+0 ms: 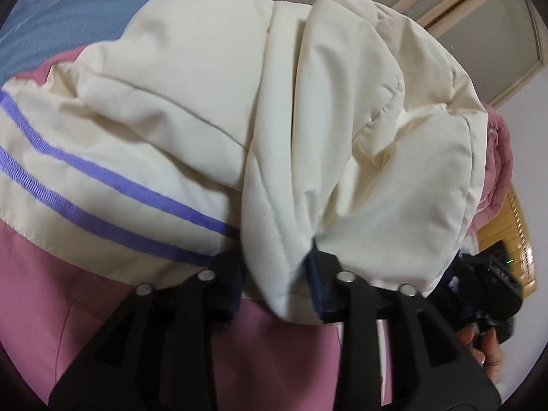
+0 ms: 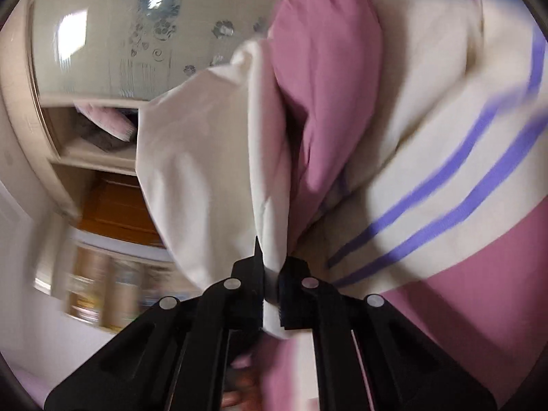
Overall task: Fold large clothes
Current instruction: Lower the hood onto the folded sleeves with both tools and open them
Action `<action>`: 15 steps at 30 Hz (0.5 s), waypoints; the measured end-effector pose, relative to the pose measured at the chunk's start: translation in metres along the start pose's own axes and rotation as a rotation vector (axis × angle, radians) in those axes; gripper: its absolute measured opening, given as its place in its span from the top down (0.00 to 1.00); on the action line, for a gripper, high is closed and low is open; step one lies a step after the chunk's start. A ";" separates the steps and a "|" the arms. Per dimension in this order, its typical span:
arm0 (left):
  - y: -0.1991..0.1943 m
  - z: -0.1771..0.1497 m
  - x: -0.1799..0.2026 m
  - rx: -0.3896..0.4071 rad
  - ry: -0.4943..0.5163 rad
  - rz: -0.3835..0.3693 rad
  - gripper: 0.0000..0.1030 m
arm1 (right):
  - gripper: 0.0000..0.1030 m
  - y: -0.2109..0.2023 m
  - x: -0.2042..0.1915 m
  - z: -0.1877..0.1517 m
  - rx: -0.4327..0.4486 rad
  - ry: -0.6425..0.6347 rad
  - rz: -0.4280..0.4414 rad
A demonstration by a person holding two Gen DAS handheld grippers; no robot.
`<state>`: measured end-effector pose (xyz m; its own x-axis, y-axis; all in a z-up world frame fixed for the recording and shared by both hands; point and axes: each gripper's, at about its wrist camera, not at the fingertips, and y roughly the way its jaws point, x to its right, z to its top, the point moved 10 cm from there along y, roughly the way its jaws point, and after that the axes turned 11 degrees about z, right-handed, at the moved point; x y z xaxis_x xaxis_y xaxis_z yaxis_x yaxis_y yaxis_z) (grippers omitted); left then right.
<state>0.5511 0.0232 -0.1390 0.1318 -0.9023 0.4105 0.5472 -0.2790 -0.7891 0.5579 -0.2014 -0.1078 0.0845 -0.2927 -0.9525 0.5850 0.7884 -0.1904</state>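
step: mid-fold, I'd say. Both grippers have hold of the jacket [image 1: 205, 109], and a padded cream section is lifted and doubled over the striped body.
left gripper [image 1: 275, 274]: clamped on a thick cream roll of the jacket; the fingers [image 1: 229, 274] stand apart only because the padding fills the gap. The bundle droops out below the grip.
right gripper [image 2: 272, 274]: pinched tight on a thin cream edge, which looks like lining or a hem; the fabric fans up and away from the fingertips.
jacket, place: lies on a bed with a blue cover [image 1: 51, 24], seen past the jacket's far left edge in the left view. Where it sits against the bed's edges or corners: cannot tell, since fabric fills both views.
jacket, look: puffy, cream upper part, two purple stripes [image 1: 102, 191] across it, pink band below. Pink also shows in a fold beside the right gripper's cream flap. Seams soft, lots of loft, creased where bunched.
next move, judgement: carry both held parts across together and lay them flat on the body, keeping the two edges level. Let go only once the fabric rests.
risk, judgement: padding springs back, so the fold may pop open on release. The thin edge in the right gripper could slip if pulled hard.
background: wardrobe with a patterned glass door [image 2: 137, 34] and open shelves behind, blurred.
person: part of a hand [image 1: 479, 346] shows at the lower right of the left view.
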 end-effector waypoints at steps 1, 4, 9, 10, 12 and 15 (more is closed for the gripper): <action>-0.002 0.000 0.003 0.009 0.022 0.014 0.61 | 0.95 -0.001 -0.005 0.002 0.002 -0.101 -0.082; -0.012 0.002 0.006 0.038 0.118 0.079 0.57 | 0.95 0.000 -0.012 -0.006 -0.025 -0.407 -0.376; 0.000 0.001 0.009 0.080 0.315 0.276 0.56 | 0.95 0.016 0.032 -0.027 -0.160 -0.551 -0.576; 0.003 0.002 0.009 0.086 0.334 0.298 0.55 | 0.94 0.015 0.032 -0.028 -0.162 -0.557 -0.575; 0.002 -0.002 0.008 0.111 0.383 0.342 0.48 | 0.89 0.007 0.032 -0.026 -0.151 -0.540 -0.545; -0.002 0.003 0.005 0.144 0.378 0.357 0.10 | 0.40 -0.006 0.030 -0.023 -0.105 -0.469 -0.455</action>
<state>0.5532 0.0205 -0.1334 0.0382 -0.9956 -0.0861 0.6339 0.0908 -0.7681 0.5388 -0.2026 -0.1405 0.2044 -0.7948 -0.5714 0.5653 0.5724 -0.5940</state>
